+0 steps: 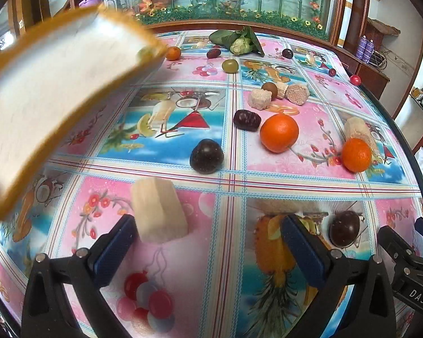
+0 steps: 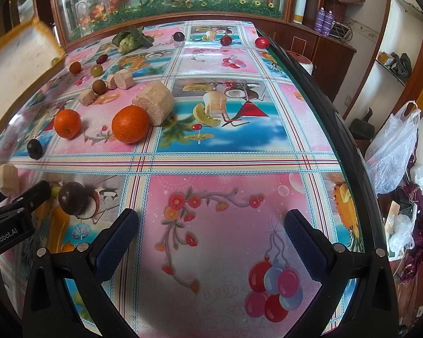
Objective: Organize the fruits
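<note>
Barely started, by the look of it. Far left, a white bowl with an orange rim (image 1: 56, 84) is sitting blurred at frame edge, contents hidden apart from one greenish fruit at its lip. Left gripper (image 1: 208, 242) is hovering with jaws wide and empty, a pale peeled chunk (image 1: 159, 211) touching its left finger. Ahead, dark plums (image 1: 206, 156), two oranges (image 1: 279, 132) and more pale chunks are lying scattered across the tablecloth (image 1: 211, 253). Right gripper (image 2: 211, 239) is idling with jaws wide, over bare cloth. Nearly all sorting is remaining.
</note>
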A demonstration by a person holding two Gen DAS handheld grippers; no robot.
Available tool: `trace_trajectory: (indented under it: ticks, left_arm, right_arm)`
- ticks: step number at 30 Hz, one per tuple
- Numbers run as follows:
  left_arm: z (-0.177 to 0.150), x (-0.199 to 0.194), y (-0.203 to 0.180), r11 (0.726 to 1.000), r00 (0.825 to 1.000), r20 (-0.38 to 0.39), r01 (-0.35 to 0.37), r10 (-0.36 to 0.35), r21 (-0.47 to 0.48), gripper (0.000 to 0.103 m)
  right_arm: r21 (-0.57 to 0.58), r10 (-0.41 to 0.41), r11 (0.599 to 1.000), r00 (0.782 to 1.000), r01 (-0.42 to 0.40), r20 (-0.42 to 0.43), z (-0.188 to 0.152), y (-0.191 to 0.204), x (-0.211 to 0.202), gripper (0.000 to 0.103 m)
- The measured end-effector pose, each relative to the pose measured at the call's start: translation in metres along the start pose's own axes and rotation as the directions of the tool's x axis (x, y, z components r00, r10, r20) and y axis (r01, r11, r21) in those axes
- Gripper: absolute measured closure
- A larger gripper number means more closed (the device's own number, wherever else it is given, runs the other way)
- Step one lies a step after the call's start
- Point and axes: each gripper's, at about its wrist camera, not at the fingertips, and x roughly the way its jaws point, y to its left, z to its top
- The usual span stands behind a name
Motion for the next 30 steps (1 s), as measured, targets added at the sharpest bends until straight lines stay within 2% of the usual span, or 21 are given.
trace_trajectory:
  ticks: [30]
  left_arm:
    - [-0.0004,0.0007,-0.0005,1.000,1.000,0.000,0.000,0.000,0.000,0.000]
  right_arm:
    - [0.000,0.000,1.000,1.000,0.000,0.002,0.0012,0.0002,0.0010,0.000]
